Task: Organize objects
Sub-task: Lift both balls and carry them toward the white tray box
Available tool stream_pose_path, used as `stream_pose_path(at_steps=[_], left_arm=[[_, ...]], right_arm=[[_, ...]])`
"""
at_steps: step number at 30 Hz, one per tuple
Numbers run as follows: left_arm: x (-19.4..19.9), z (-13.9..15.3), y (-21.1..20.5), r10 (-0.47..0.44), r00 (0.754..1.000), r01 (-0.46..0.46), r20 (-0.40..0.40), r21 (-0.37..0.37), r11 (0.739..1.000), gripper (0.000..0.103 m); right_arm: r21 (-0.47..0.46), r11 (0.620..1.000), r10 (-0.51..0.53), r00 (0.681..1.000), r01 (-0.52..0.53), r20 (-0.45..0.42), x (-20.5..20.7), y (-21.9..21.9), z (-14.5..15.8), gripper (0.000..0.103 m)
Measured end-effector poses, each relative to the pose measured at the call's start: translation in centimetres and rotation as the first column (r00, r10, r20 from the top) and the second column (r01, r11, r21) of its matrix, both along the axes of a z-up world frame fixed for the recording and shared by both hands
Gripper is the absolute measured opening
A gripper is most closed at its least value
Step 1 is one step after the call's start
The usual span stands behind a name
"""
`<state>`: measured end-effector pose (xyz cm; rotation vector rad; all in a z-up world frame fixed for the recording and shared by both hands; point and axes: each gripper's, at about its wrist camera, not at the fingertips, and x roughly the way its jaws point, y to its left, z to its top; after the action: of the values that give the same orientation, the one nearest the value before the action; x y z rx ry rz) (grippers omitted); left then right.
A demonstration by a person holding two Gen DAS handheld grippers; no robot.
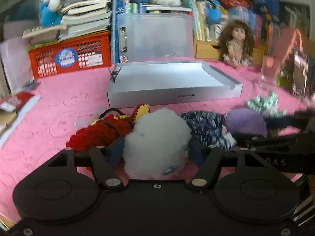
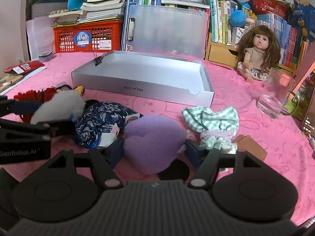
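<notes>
My left gripper (image 1: 155,149) is shut on a white fluffy plush (image 1: 155,139), seen also in the right wrist view (image 2: 59,106). My right gripper (image 2: 154,147) is shut on a purple plush (image 2: 153,141), which shows in the left wrist view (image 1: 246,122). Between them lie a navy floral cloth (image 2: 100,120) and a red and yellow knitted piece (image 1: 102,131). A green checked cloth (image 2: 212,122) lies right of the purple plush. An open silver box (image 2: 141,72) stands behind them, with nothing in it.
A doll (image 2: 256,53) sits at the back right, with a glass mug (image 2: 275,96) in front of it. A red crate (image 2: 86,37), books, a clipboard and plush toys line the back. A brown card (image 2: 252,147) lies on the pink cloth (image 2: 256,177).
</notes>
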<state>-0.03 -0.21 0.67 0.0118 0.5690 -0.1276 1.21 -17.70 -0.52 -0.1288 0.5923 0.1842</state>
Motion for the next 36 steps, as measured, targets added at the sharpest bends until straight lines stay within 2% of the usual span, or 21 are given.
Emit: stream_pose_path(at_steps=[3, 5, 8, 11, 13, 18, 20, 24, 31, 36], left_arm=[[-0.3, 0.6, 0.9, 0.007, 1.0, -0.006, 0.028, -0.055, 0.998, 0.047], [-0.5, 0.8, 1.0, 0.001, 0.999, 0.002, 0.043, -0.058, 0.998, 0.045], [-0.5, 0.7, 0.7, -0.005, 0.999, 0.006, 0.038, -0.037, 0.999, 0.047], [-0.6, 0.4, 0.5, 0.004, 1.0, -0.003, 0.029, -0.029, 1.0, 0.055], [-0.6, 0.2, 0.6, 0.016, 1.0, -0.015, 0.015, -0.033, 0.999, 0.066], [0.4, -0.7, 1.9, 0.003, 0.996, -0.013, -0.09, -0.109, 0.994, 0.074], [0.5, -0.9, 2.1, 0.006, 0.996, -0.017, -0.087, -0.128, 0.992, 0.077], [0.8, -1.0, 2.0, 0.009, 0.996, -0.02, -0.091, -0.129, 0.991, 0.078], [0.7, -1.0, 1.4, 0.013, 0.997, -0.02, -0.07, -0.11, 0.994, 0.066], [0.2, -0.4, 1.4, 0.022, 0.999, -0.027, -0.04, -0.111, 0.993, 0.064]], right_arm=[[0.027, 1.0, -0.005, 1.0, 0.005, 0.003, -0.2, -0.3, 0.2, 0.064], [0.037, 0.999, -0.009, 1.0, 0.009, 0.012, -0.3, -0.3, 0.4, 0.063], [0.045, 0.999, -0.01, 1.0, 0.009, 0.021, -0.4, -0.3, 0.8, 0.063], [0.041, 0.999, -0.015, 1.0, 0.014, 0.018, -0.5, -0.3, 0.9, 0.063], [0.044, 0.999, -0.017, 1.0, 0.017, 0.011, -0.5, -0.4, 0.8, 0.063], [0.057, 0.998, -0.019, 1.0, 0.019, -0.01, -0.5, -0.9, 0.4, 0.065], [0.061, 0.998, -0.019, 1.0, 0.02, -0.012, -0.6, -1.0, 0.3, 0.065], [0.057, 0.998, -0.019, 1.0, 0.02, -0.013, -0.6, -1.1, 0.2, 0.067], [0.022, 1.0, -0.022, 0.999, 0.022, -0.027, -0.4, -0.6, -0.5, 0.068], [0.064, 0.997, -0.038, 0.999, 0.039, -0.018, -0.5, -0.8, -0.3, 0.06]])
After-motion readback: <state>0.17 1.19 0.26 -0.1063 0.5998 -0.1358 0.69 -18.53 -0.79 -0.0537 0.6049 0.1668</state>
